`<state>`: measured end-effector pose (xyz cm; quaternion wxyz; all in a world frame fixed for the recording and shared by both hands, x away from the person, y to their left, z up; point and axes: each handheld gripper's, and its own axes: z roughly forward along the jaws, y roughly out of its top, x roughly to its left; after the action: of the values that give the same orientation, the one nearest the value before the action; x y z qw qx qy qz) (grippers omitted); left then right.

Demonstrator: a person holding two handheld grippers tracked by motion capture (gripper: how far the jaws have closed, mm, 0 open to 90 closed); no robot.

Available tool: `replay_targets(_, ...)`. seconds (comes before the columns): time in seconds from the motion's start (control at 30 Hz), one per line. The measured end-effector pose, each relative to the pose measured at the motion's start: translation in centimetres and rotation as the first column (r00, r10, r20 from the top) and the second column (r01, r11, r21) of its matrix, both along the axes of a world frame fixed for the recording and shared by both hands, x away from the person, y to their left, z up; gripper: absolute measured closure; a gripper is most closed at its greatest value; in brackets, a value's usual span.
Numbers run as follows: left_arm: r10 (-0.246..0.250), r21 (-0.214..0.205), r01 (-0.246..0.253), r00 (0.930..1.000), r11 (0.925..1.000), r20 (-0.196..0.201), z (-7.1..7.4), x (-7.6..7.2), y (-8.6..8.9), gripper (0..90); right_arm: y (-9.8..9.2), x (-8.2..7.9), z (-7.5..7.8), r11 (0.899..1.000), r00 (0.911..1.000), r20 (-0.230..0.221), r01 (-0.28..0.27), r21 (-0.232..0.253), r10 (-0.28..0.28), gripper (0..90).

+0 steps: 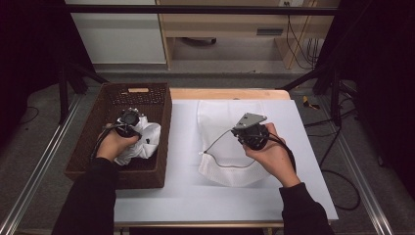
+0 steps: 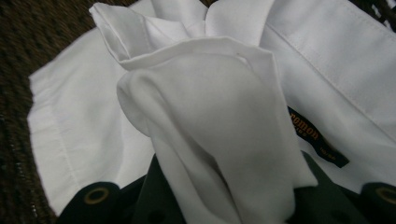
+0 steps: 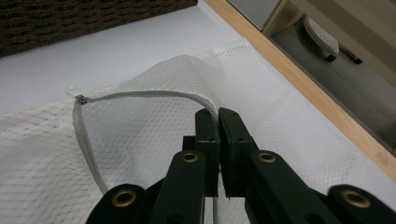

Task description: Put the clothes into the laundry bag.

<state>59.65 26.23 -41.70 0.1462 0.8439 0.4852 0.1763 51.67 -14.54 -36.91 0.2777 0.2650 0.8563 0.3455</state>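
— What lies under it all?

— A white tabletop (image 1: 195, 196) with a pale wooden edge (image 1: 230, 93) along its far side.

— And past the table?

— Grey floor (image 1: 235, 68), then light wooden furniture (image 1: 230, 22) against the far wall, with a white panel (image 1: 117, 34) to its left. Black cables (image 1: 298, 44) hang down beside the furniture at the right.

— Anything at the sides?

— Metal rails (image 1: 36, 171) run along the floor on the left and right, and a black bar (image 1: 195, 10) crosses the top of the high view. Black stand legs (image 1: 73, 78) rise on either side.

Basket (image 1: 93, 147) walls box in the shirt (image 1: 147, 139); access from above only. Mesh bag (image 1: 215, 117) covers mid-table (image 1: 195, 196); front strip and right edge are bare, passable.
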Motion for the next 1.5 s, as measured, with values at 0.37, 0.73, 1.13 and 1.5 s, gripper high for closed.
replay_targets(0.37,0.021,-0.057,-0.013,0.9876,0.9983,0.156,5.6,-1.8,0.8,73.1,-0.1,-0.1,-0.1,1.0,0.9999,-0.001,-0.011,0.006,0.011,87.8)
replay_targets(0.73,0.006,-0.054,0.005,0.9805,0.9985,0.196,8.5,-3.4,1.2,73.0,-0.2,0.2,-0.2,0.999,0.9996,-0.022,-0.014,0.032,0.014,88.5)
replay_targets(1.13,-0.019,-0.068,0.036,0.9743,0.997,0.225,10.1,-4.7,0.1,72.9,0.1,0.1,0.2,0.998,0.9998,-0.005,-0.021,0.06,0.021,88.6)
replay_targets(1.5,-0.061,-0.067,0.081,0.9644,0.9944,0.257,12.4,-6.1,-1.4,72.7,0.4,0.0,0.7,0.999,0.9996,0.01,-0.026,0.044,0.026,88.6)
